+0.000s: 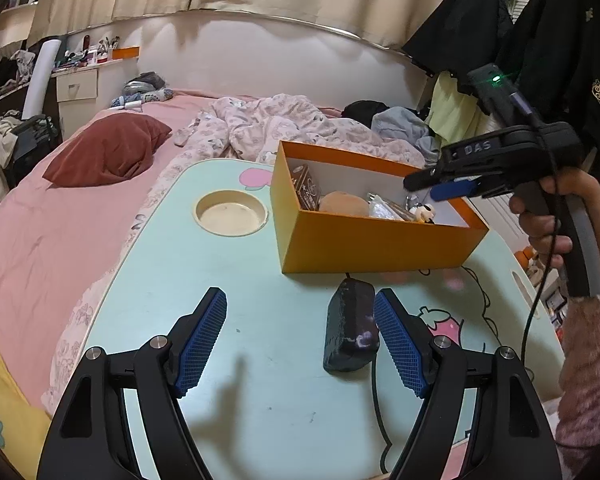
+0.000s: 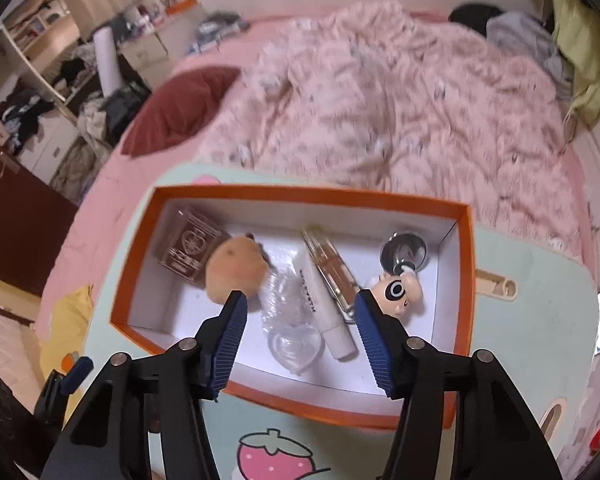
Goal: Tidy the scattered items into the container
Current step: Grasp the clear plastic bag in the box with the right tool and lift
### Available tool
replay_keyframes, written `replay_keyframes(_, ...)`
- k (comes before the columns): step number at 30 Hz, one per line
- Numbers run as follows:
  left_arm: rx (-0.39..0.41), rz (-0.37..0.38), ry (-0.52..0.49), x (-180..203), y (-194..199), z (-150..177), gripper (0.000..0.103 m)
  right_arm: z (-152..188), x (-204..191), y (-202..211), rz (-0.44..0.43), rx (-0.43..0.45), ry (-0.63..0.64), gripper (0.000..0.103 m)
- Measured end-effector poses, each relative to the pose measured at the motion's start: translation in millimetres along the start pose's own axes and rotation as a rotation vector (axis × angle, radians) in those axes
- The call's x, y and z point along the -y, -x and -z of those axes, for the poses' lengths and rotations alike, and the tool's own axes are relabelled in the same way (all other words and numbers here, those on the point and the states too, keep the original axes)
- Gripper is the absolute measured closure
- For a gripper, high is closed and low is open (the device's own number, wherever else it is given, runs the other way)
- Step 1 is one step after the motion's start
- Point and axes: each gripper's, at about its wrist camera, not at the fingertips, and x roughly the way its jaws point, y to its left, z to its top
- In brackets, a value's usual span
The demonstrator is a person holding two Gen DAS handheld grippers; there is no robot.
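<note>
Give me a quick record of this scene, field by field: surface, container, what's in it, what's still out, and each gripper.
surface: lap table on a bed
container: orange box, open top
in box: brown pouch, plush, white tube, clear heart dish, panda figure, metal piece
still out: dark block in front of box
left gripper: open, block beside its right pad
right gripper: above box, nothing between jaws

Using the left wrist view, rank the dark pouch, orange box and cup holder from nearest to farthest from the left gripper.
From the left gripper:
1. Dark pouch, beside its right finger.
2. Orange box, just beyond the pouch.
3. Cup holder, far left of the table.
</note>
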Motion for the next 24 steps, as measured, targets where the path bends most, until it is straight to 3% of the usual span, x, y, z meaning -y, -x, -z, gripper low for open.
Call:
replay_keyframes(3,-0.003,0.001,0.000,-0.1,-0.3,1.7,0.027,-1.2,-4.2,-11.5,-0.040,-0.069,0.018,0.065)
replay_keyframes(6,-0.006,0.001,-0.001,-1.2,0.1,1.8,0.027,-1.3,-14.3,-24.9,-0.065,-0.123,0.050,0.067)
replay_keyframes(9,-0.002,0.002,0.001,-1.3,1.0,1.4,0.027,-1.4,-21.0,-43.0,-0.012,-0.176,0.071,0.068)
replay_keyframes(12,0.003,0.000,0.003,-2.0,1.9,0.9,0.027,-2.4,-22.2,-57.9,0.019,-0.193,0.087,0.077)
replay_keyframes(15,0.008,-0.006,0.003,-2.9,3.6,0.6,0.027,-2.9,-18.3,-50.5,0.003,-0.147,0.074,0.079)
replay_keyframes(19,0.015,-0.007,0.010,-5.6,6.6,0.0,0.027,-0.1,-14.9,-10.5,-0.079,-0.017,0.043,0.079)
replay_keyframes(24,0.012,-0.015,0.005,-4.4,5.3,0.0,0.027,37.7,-18.9,61.2,-0.137,0.165,0.066,0.078)
